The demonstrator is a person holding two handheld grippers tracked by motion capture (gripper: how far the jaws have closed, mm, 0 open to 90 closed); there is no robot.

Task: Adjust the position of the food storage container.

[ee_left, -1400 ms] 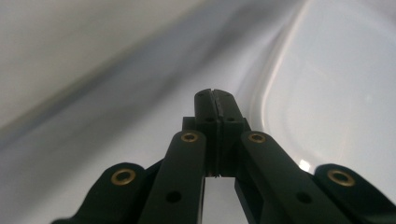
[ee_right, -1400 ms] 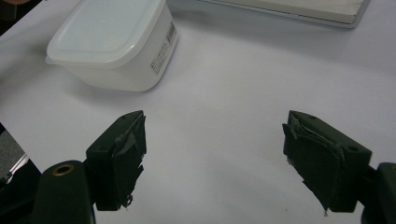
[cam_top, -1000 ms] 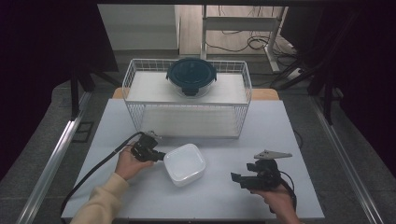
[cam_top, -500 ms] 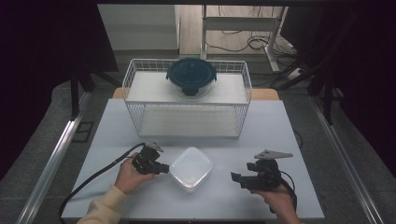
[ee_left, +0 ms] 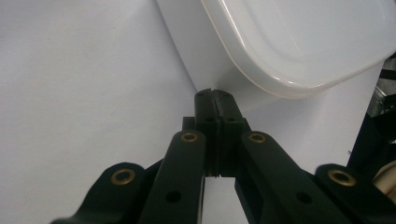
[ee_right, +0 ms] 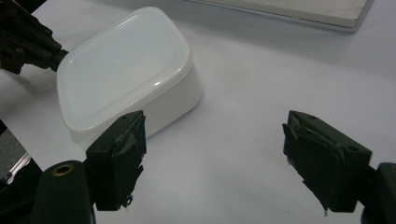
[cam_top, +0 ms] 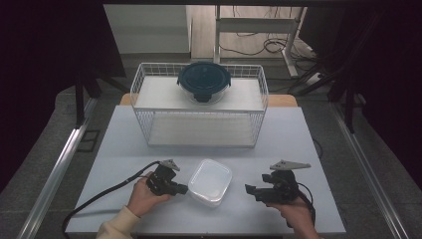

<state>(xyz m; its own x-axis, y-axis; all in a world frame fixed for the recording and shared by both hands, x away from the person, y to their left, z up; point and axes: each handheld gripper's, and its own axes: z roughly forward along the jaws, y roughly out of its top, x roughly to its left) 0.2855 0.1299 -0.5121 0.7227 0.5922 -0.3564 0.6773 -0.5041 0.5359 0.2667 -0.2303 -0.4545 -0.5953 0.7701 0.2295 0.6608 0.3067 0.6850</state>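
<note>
A person seated at a pale grey bench works a lidded white plastic container with two hand-held grippers. The left gripper has its jaws pressed together with nothing between them, their tip right at the container's lower side wall, touching it or very nearly, as the left gripper view shows; it appears to be nudging the box rather than gripping it. The right gripper waits just beside the container on the other side, jaws standing wide apart and empty, their worn, frayed black pads framing bare bench surface.

The container sits near the front edge of the bench, between the two tools, slightly skewed. It is a rounded rectangle of glossy, milky plastic, its smooth lid seated on a flared rim and catching a soft highlight. Judging by the scene, the work is at an early stage: the lid is on, nothing is lifted, and no firm hold has been taken.

Behind stands a white wire basket with a flat pale shelf, on which rests a round glass bowl with a dark teal clip-on lid, untouched and well apart from the hands.
</note>
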